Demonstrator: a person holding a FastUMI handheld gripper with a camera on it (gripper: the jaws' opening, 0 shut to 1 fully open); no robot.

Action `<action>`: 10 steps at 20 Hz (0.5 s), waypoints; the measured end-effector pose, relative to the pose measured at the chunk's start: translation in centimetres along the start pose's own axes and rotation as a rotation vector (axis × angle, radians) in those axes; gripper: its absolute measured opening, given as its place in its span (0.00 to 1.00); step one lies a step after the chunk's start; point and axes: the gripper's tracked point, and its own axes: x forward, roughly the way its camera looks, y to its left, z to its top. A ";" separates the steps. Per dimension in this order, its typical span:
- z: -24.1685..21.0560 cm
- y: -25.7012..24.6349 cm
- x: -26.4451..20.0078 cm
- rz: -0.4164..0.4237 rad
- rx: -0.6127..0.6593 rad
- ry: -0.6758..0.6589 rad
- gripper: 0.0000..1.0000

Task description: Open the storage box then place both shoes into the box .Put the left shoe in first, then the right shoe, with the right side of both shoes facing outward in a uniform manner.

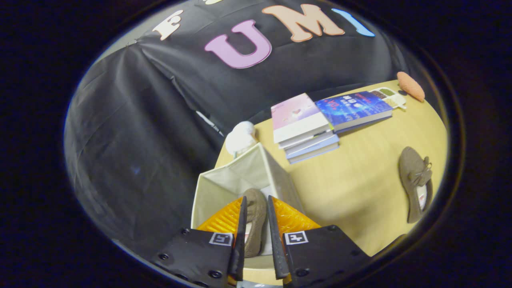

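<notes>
My gripper (256, 199) is shut on a brown shoe (256, 216), which is pinched sideways between the two fingers with its toe pointing away from me. The shoe hangs in the mouth of the open cream fabric storage box (224, 186), which stands at the near left corner of the wooden table (352, 188). A second brown shoe (416, 182), with a small bow on top, lies flat on the table well to the right of the box and my fingers.
A stack of books (304, 128) sits just beyond the box, with a blue book (354, 109) beside it. A white plush ball (240, 138) rests behind the box. An orange knitted item (411, 86) and a small tray (390, 97) lie at the far edge.
</notes>
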 end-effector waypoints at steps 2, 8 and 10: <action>2.1 -2.4 -0.8 -0.025 0.004 -0.032 0.33; 5.9 -11.5 -3.8 -0.132 0.024 -0.099 0.33; 6.2 -15.0 -4.7 -0.175 0.037 -0.106 0.33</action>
